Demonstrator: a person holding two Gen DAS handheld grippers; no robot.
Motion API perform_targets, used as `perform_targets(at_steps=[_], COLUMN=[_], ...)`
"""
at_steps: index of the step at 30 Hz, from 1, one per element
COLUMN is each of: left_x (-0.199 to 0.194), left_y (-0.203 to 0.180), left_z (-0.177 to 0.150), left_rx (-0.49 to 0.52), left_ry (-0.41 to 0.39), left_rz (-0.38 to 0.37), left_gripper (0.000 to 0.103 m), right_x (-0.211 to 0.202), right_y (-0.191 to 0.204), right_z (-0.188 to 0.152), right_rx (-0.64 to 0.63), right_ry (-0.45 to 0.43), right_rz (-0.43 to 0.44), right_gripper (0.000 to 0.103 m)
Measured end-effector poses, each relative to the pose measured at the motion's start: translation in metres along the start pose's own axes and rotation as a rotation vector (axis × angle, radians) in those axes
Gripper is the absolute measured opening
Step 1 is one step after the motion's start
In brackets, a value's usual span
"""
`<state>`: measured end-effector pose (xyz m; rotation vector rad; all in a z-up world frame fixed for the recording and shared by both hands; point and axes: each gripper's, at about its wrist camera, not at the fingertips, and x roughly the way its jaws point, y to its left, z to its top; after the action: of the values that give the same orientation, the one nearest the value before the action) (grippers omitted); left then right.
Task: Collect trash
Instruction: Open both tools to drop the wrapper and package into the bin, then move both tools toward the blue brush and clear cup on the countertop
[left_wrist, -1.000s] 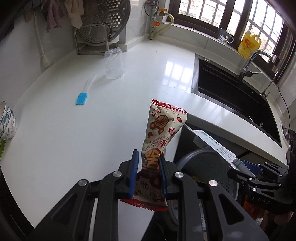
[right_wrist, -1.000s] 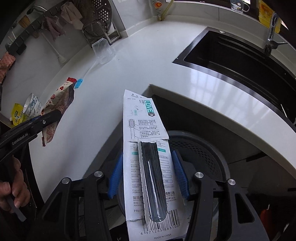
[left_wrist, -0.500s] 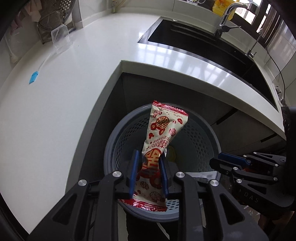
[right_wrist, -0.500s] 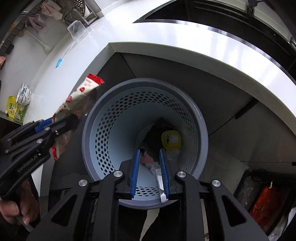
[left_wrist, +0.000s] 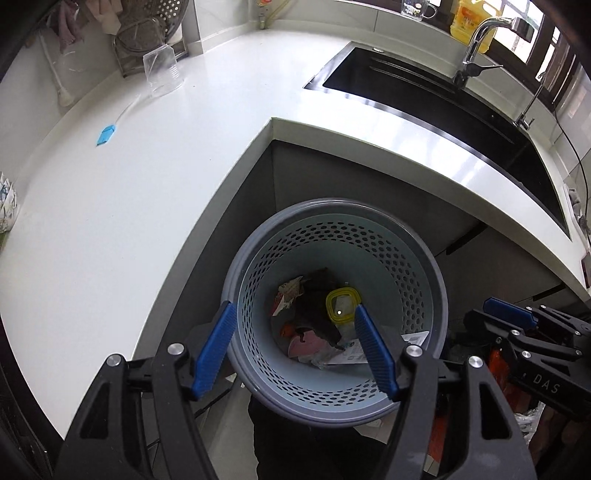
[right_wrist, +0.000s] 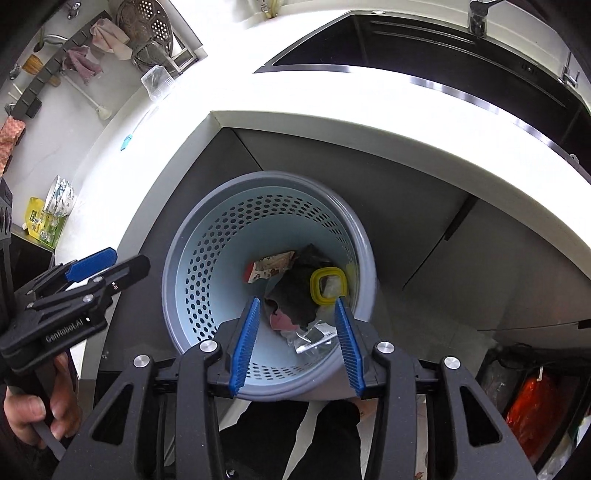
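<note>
A grey perforated trash basket (left_wrist: 441, 280) stands on the floor under the counter corner; it also shows in the right wrist view (right_wrist: 173, 266). Inside lie the red-patterned snack wrapper (left_wrist: 290, 291) (right_wrist: 271, 267), the white toothbrush package (left_wrist: 347, 356) (right_wrist: 314, 341), a yellow-rimmed lid (left_wrist: 341, 308) (right_wrist: 328, 284) and dark scraps. My left gripper (left_wrist: 295, 350) is open and empty above the basket's near rim. My right gripper (right_wrist: 295, 345) is open and empty above the basket too. Each gripper shows from the side in the other's view, the right (left_wrist: 517, 325) and the left (right_wrist: 92, 273).
The white L-shaped countertop (left_wrist: 147, 177) holds a blue brush (left_wrist: 105, 133), an upturned clear cup (left_wrist: 162, 72) and a dish rack (left_wrist: 147, 33). A black sink (left_wrist: 424, 103) with a tap is at the right. An orange bag (right_wrist: 532, 402) lies on the floor at the right.
My left gripper opened and the snack wrapper dropped into the basket. My right gripper, empty half a second ago after releasing the toothbrush package, has opened wider.
</note>
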<state>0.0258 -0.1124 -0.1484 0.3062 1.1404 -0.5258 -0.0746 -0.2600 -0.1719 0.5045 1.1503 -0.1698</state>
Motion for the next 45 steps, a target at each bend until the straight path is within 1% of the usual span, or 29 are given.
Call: perform_targets(at_steps=[5,11,15,17,20,24,26,28,31,34,39,45], left_x=[-0.016,-0.042,-0.058,-0.067,-0.079,-0.088,-0.093,-0.096,-0.1,-0.102,-0.1,-0.092], left_y=[0.0,0.009,0.025,0.034,0.048,0.069,0.08,0.089,0.103,0.118,0.145,0.183], left_z=[0.002,0.012,0.022,0.027,0.036,0.046,0.05,0.054,0.059,0.066,0.08,0.102], left_rx=[-0.012,-0.031,-0.051,-0.064,-0.086,-0.115,-0.131,-0.145,-0.161,-0.171,-0.18,-0.189], left_ry=[-0.021,-0.07,-0.106,-0.125,-0.153,-0.183,-0.196,-0.209,-0.225,-0.237,-0.248,-0.248], left_rz=[0.014,0.036,0.051,0.061,0.075,0.1,0.107,0.113,0.122,0.131,0.137,0.145], left_gripper=[0.067,0.069,0.07,0.072,0.073,0.073,0.075,0.076,0.076,0.079,0.08,0.084], right_x=[-0.008,-0.019,-0.024,-0.025,-0.027,-0.028,-0.028,-0.025,-0.024,-0.022,-0.017,0.001], right_y=[-0.002,0.011,0.025,0.034,0.047,0.063,0.072,0.08,0.092,0.104,0.127,0.155], right_z=[0.0,0.012,0.026,0.034,0.046,0.06,0.068,0.075,0.086,0.098,0.12,0.15], right_rx=[-0.008,-0.037,-0.061,-0.072,-0.089,-0.114,-0.13,-0.14,-0.151,-0.162,-0.169,-0.172], right_ry=[-0.005,-0.037,-0.061,-0.073,-0.087,-0.097,-0.1,-0.101,-0.11,-0.119,-0.14,-0.142], right_rz=[0.02,0.049,0.064,0.07,0.076,0.082,0.082,0.082,0.082,0.082,0.081,0.082], right_gripper=[0.041,0.043,0.044,0.045,0.048,0.049,0.049,0.051,0.056,0.056,0.059,0.061])
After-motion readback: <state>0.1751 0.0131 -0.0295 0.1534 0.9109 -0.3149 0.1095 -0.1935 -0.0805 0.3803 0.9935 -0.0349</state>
